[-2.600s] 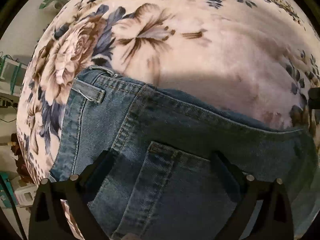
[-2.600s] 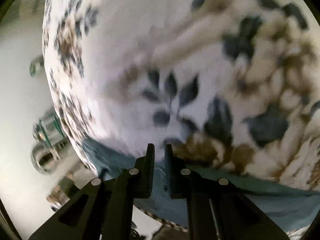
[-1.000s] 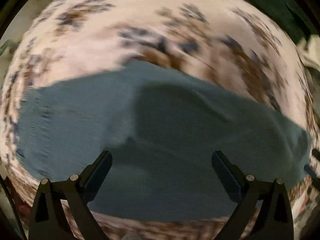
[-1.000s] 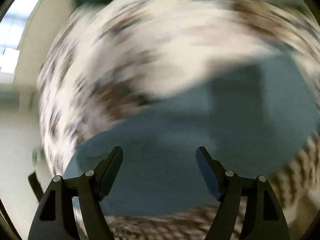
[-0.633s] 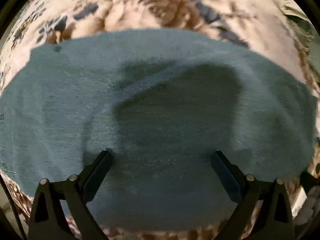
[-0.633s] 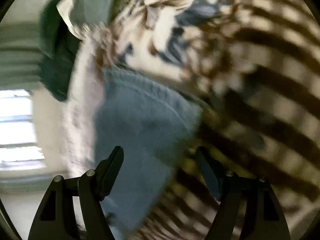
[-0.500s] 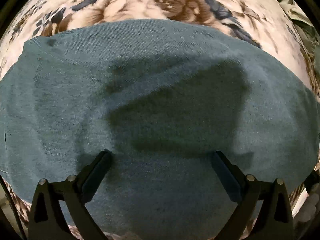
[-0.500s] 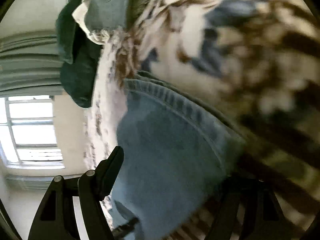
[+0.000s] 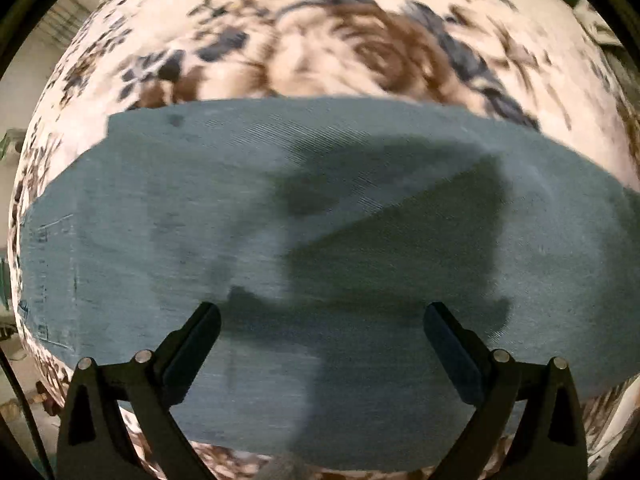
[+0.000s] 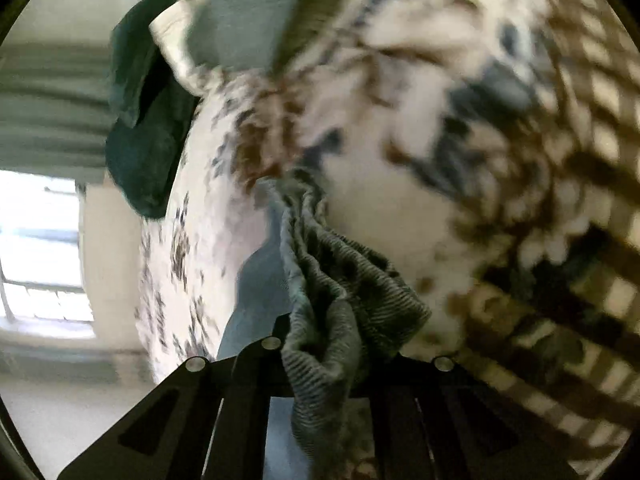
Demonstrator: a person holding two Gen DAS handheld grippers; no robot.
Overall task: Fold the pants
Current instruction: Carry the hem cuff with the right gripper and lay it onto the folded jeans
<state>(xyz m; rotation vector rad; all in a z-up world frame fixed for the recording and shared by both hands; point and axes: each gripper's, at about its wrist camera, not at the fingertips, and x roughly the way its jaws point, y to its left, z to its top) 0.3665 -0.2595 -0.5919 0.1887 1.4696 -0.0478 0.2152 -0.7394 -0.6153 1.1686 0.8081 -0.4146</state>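
Since half a second ago our right tongs (image 10: 336,344) have clamped a bunched edge of the jeans (image 9: 320,240). Our left tongs (image 9: 320,320) hover wide open, empty, over flat denim; floral bedspread (image 9: 320,40) borders its far edge.

This is looking like a bedroom in a home. A soft floral blanket (image 9: 360,48), cream with brown roses and blue leaves, is covering the wide surface that the blue jeans (image 9: 200,200) are lying on, and from the right wrist view it is curving down at its edge like bedding. A bright window (image 10: 36,248) is letting in daylight, pale pleated curtains (image 10: 48,100) are hanging above it, and a heap of dark green and light clothes (image 10: 160,92) is sitting at the far edge.
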